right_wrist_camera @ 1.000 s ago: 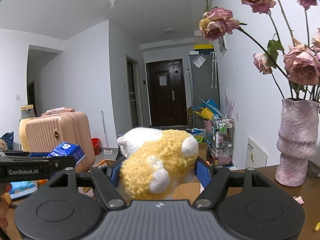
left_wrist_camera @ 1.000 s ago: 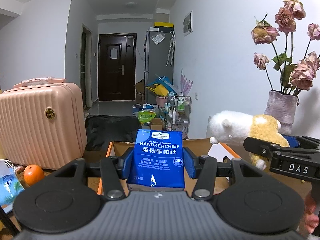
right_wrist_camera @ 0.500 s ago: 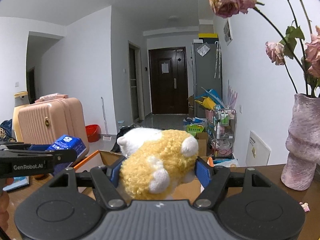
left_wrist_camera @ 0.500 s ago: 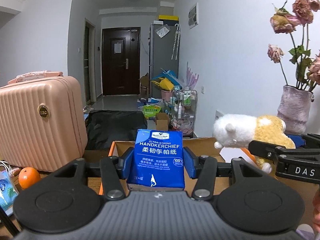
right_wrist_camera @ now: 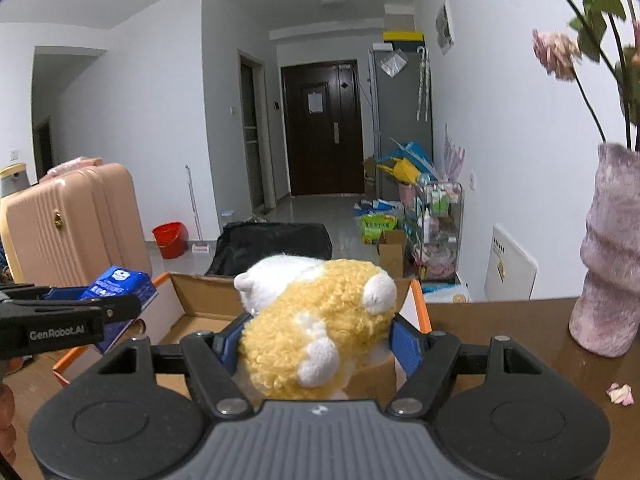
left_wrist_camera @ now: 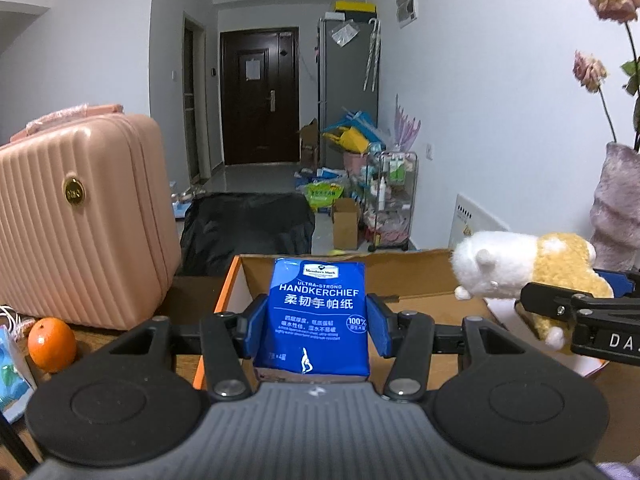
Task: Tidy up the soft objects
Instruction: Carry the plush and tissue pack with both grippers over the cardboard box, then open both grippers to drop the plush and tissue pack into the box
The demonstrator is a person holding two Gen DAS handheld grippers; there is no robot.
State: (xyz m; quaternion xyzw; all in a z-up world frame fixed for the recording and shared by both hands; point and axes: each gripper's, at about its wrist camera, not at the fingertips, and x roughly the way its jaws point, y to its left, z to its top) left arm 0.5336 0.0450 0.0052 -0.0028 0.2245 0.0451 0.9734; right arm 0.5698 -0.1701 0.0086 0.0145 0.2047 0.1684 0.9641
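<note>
- It was a lived-in home.
- A dark entrance door (left_wrist_camera: 259,96) closed a hallway.
- A pink suitcase (left_wrist_camera: 80,216), a trolley (right_wrist_camera: 434,220) and a vase (right_wrist_camera: 608,256) stood about.

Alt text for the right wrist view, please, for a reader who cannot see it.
The right tool grips a yellow and white plush toy over an open cardboard box on a wooden table. At left, the left tool holds a blue handkerchief pack; a vase stands at right.
</note>
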